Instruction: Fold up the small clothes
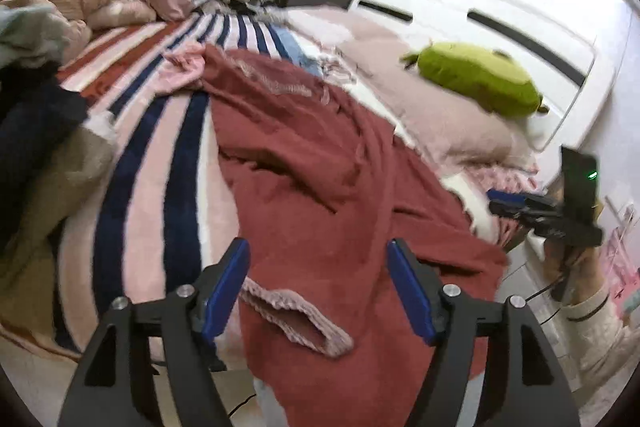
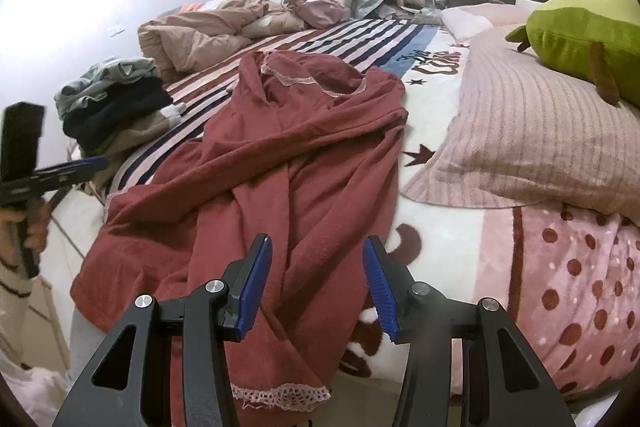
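1. Jaws, left gripper [image 1: 318,287]: blue pads stand wide apart above the near hem of the garment, nothing pinched between them; the spread suits a fresh bite on the cloth below.
2. Jaws, right gripper [image 2: 318,283]: parted to a middling gap, straddling a ridge of the garment near the bed's edge. Whether the pads press that fold or merely hover over it cannot be told.
3. Rust-red knit garment with pale pink lace trim [image 2: 280,155]: sprawled lengthwise on the bed, rumpled, its lace-edged end hanging over the near side. Judged unfolded as yet; it lies between both grippers so each can take a side.
4. Striped fleece blanket in pink, navy and brick [image 1: 168,131]: covers the bed and serves as the folding surface.
5. Stack of folded dark and grey clothes [image 2: 116,99]: set to the left of the garment at the bed's edge, probably finished pieces kept clear of the work.
6. Ribbed dusty-pink pillow [image 2: 532,131] bearing a green plush toy [image 2: 588,27]: right of the garment, apart from it.
7. Crumpled tan duvet [image 2: 192,35]: pushed to the far end, leaving room.
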Demonstrator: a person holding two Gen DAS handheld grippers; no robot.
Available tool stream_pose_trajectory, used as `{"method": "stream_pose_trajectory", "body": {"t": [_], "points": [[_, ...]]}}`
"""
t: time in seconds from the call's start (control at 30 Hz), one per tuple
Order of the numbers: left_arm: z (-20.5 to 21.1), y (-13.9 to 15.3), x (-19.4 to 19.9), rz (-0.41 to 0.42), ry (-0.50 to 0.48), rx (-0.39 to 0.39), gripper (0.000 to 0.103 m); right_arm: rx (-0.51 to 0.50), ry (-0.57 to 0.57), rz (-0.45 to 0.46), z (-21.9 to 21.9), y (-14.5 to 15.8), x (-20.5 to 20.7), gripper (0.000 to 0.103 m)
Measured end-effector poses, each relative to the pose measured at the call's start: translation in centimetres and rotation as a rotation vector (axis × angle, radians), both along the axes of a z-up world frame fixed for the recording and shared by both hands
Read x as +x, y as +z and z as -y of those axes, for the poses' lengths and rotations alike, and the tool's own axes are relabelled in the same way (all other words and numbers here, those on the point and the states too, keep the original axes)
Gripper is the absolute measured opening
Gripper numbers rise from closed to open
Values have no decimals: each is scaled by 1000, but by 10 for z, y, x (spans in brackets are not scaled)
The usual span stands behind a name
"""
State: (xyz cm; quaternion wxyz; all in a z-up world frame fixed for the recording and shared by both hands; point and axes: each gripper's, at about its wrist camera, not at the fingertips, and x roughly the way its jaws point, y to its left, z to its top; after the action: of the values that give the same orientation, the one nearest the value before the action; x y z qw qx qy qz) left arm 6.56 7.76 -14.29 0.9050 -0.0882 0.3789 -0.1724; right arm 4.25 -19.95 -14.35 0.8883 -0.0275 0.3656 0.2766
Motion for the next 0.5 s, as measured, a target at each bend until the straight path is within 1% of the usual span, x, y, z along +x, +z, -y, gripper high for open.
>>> {"method": "stream_pose_trajectory", "body": {"t": [0.03, 0.07, 0.1, 0.13, 0.17, 0.23, 0.27, 0.33, 0.4, 0.43, 0.47, 0.5], "points": [[3, -5, 7, -11, -24, 9, 61, 2, 3, -3, 0, -1, 1, 43], [8, -11, 17, -22, -61, 31, 57, 2, 5, -6, -1, -1, 2, 43], [14, -15, 24, -31, -89, 51, 50, 1, 7, -9, -2, -2, 3, 43], [19, -19, 29, -39, -116, 67, 46, -2, 8, -12, -2, -3, 4, 43], [26, -24, 37, -48, -149, 89, 45, -3, 7, -12, -4, -4, 4, 43], [36, -30, 45, -55, -184, 138, 45, -2, 9, -15, -5, -5, 5, 43], [42, -34, 50, -59, -200, 174, 45, 0, 10, -15, -5, -5, 5, 43], [51, -44, 58, -90, -210, 249, 45, 2, 10, -17, -5, -6, 5, 43], [56, -47, 57, -91, -217, 293, 45, 1, 9, -19, -5, -6, 5, 43], [58, -47, 54, -83, -219, 309, 41, 1, 8, -21, -5, -7, 5, 43], [59, -46, 50, -80, -222, 322, 34, 1, 7, -22, -5, -7, 6, 43], [60, -44, 47, -75, -223, 324, 17, -1, 5, -24, -5, -8, 6, 43]]}}
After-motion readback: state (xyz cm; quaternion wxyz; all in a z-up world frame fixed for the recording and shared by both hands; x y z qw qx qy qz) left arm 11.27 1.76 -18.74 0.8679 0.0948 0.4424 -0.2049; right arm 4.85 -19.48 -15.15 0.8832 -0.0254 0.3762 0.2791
